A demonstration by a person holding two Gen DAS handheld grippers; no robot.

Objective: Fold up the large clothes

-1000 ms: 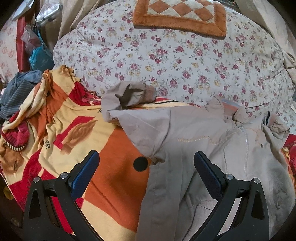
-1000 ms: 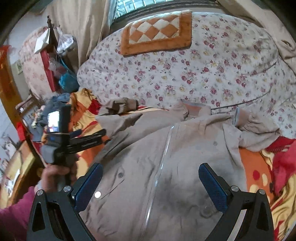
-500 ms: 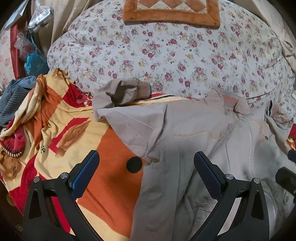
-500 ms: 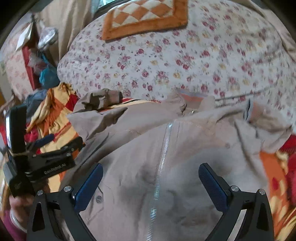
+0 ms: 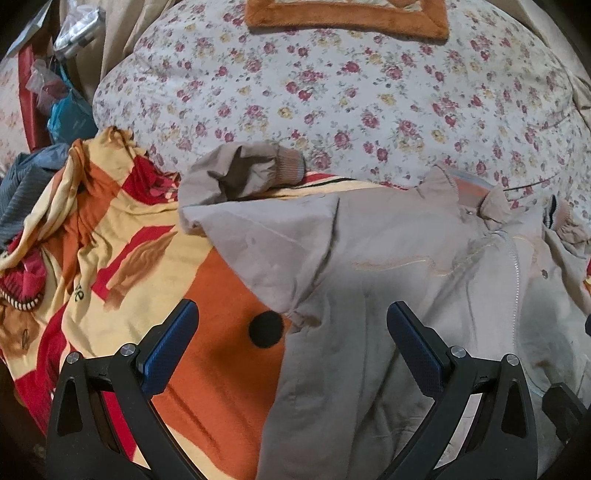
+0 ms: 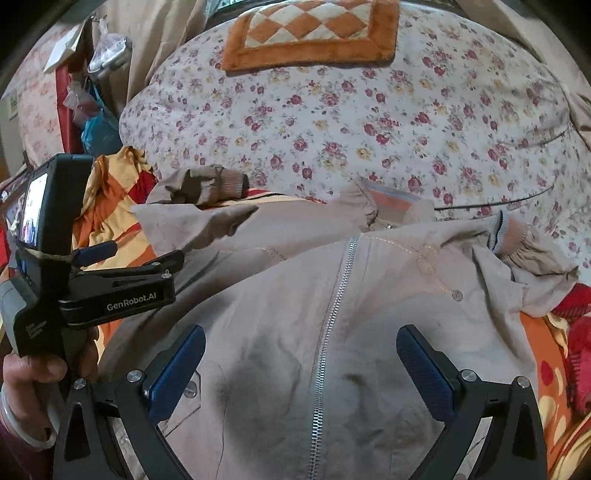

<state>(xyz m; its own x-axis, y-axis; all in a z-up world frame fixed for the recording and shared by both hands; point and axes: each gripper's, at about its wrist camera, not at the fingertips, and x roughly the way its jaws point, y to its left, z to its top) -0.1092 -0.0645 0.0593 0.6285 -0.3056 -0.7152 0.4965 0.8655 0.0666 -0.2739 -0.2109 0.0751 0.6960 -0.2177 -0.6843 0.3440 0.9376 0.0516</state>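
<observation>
A beige zip-up jacket (image 6: 369, 295) lies front up on an orange, yellow and red blanket (image 5: 110, 266). In the left wrist view the jacket (image 5: 388, 277) fills the right half. Its left sleeve is folded back, with the ribbed cuff (image 5: 288, 166) at the top; the right cuff (image 6: 506, 236) lies at the right. My left gripper (image 5: 291, 347) is open and empty above the jacket's left edge and armpit. It also shows in the right wrist view (image 6: 122, 254), held by a hand. My right gripper (image 6: 301, 369) is open and empty over the zipper (image 6: 332, 306).
A large floral duvet (image 6: 351, 122) is heaped behind the jacket, with an orange checkered mat (image 6: 310, 33) on top. At the far left are a grey garment (image 5: 22, 192), a blue bag (image 5: 70, 118) and a red post (image 5: 29, 92). A red cloth (image 6: 576, 354) lies at the right.
Both grippers have moved closer over the jacket, still open. The jacket has not moved.
</observation>
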